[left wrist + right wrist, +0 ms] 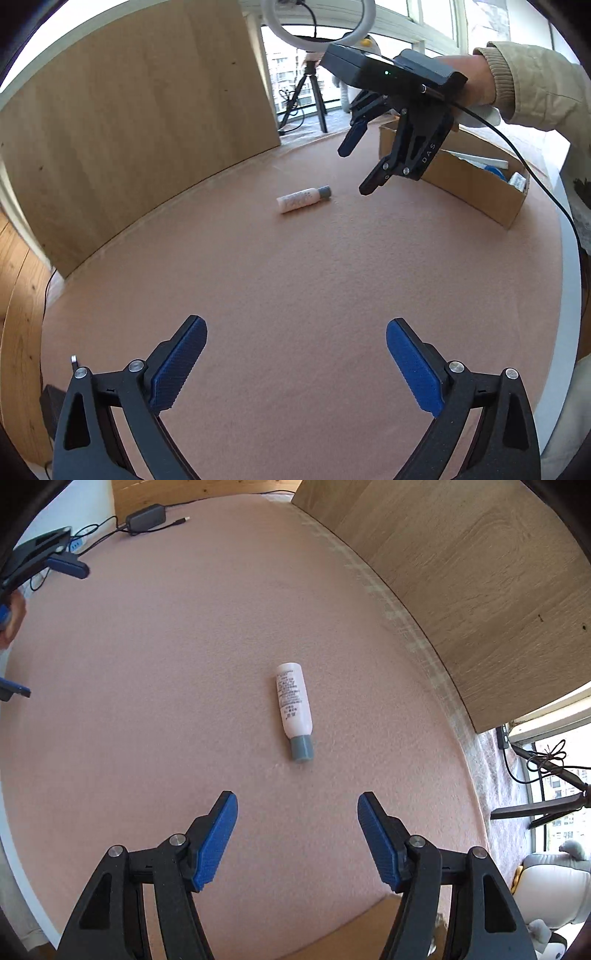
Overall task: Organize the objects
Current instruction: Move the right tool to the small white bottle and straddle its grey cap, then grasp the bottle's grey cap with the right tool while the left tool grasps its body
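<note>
The right gripper (pixel 297 834) holds its blue-padded jaws spread and empty above a small white plastic bottle with a grey cap (pixel 294 710) lying on its side on the pink felt tabletop (pixel 147 701). It looks light, smooth and liable to roll, so a grip across the mid-body seems safest; the left gripper (pixel 295 360) is likewise spread, and an open cardboard box (pixel 476 184) waits nearby

A white bottle (pixel 293 703) with dark print and a grey cap (pixel 302 749) lies on the salmon-pink felt bench (pixel 166 686); both black tools, left (pixel 295 363) and right (pixel 297 838), carry textured blue pads beside a brown cardboard box (pixel 476 188).
</note>
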Tool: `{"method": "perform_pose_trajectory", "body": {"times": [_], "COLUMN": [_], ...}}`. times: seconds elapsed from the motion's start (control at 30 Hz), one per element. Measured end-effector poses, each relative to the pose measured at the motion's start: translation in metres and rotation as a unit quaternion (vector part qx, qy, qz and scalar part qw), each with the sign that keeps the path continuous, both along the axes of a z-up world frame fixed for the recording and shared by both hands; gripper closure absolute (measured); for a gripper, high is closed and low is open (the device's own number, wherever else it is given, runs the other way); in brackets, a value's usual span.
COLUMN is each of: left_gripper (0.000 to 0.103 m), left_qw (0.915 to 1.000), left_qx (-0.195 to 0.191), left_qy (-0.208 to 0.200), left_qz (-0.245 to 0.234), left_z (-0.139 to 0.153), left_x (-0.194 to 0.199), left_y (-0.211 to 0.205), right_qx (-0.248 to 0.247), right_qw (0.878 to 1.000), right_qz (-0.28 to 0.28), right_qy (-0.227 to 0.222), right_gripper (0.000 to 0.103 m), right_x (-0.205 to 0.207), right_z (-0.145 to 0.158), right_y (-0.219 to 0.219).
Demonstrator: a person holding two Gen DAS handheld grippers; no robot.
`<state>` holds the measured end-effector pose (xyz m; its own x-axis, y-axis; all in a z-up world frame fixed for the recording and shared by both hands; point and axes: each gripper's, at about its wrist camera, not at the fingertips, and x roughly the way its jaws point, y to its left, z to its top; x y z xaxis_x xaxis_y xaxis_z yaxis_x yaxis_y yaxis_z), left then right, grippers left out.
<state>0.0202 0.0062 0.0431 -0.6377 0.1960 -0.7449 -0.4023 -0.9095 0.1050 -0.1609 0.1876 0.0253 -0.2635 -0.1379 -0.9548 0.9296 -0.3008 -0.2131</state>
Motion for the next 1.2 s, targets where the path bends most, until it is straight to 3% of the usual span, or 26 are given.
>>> {"method": "perform_pose_trajectory", "body": {"times": [0.1,0.17,0.3,0.53,0.7,0.8,1.03,1.2], "left_gripper": [0.003,0.003,0.003,0.003,0.003,0.004,0.004,0.008], "left_qw": [0.9965,0.9907,0.9784,0.9534,0.9212,0.9049,0.8933,0.8913], "left_qx": [0.03,0.047,0.065,0.078,0.168,0.19,0.171,0.156], "left_qy": [-0.017,-0.029,-0.048,-0.063,-0.125,-0.161,-0.205,-0.234], "left_qz": [0.076,0.125,0.191,0.284,0.328,0.345,0.361,0.356], "left_z": [-0.004,-0.009,-0.015,-0.011,-0.021,-0.029,-0.039,-0.045], "left_x": [0.01,0.017,0.029,0.024,0.003,-0.007,-0.02,-0.018], "left_y": [-0.031,-0.05,-0.076,-0.089,-0.096,-0.092,-0.053,-0.023], "right_qx": [-0.001,-0.001,-0.026,-0.053,-0.103,-0.138,-0.172,-0.187], "right_qw": [1.0,0.999,0.998,0.992,0.981,0.97,0.947,0.936], "right_qz": [-0.019,-0.02,-0.027,-0.099,-0.156,-0.191,-0.265,-0.298], "right_qy": [-0.022,-0.03,-0.056,-0.052,-0.059,-0.063,-0.055,-0.024], "right_gripper": [0.053,0.068,0.086,0.086,0.086,0.085,0.085,0.085], "right_x": [-0.018,-0.022,-0.024,-0.007,0.046,0.093,0.178,0.203], "right_z": [-0.016,-0.022,-0.021,-0.021,-0.021,-0.02,-0.02,-0.02], "right_y": [-0.016,-0.021,-0.026,-0.021,-0.016,-0.018,-0.017,-0.011]}}
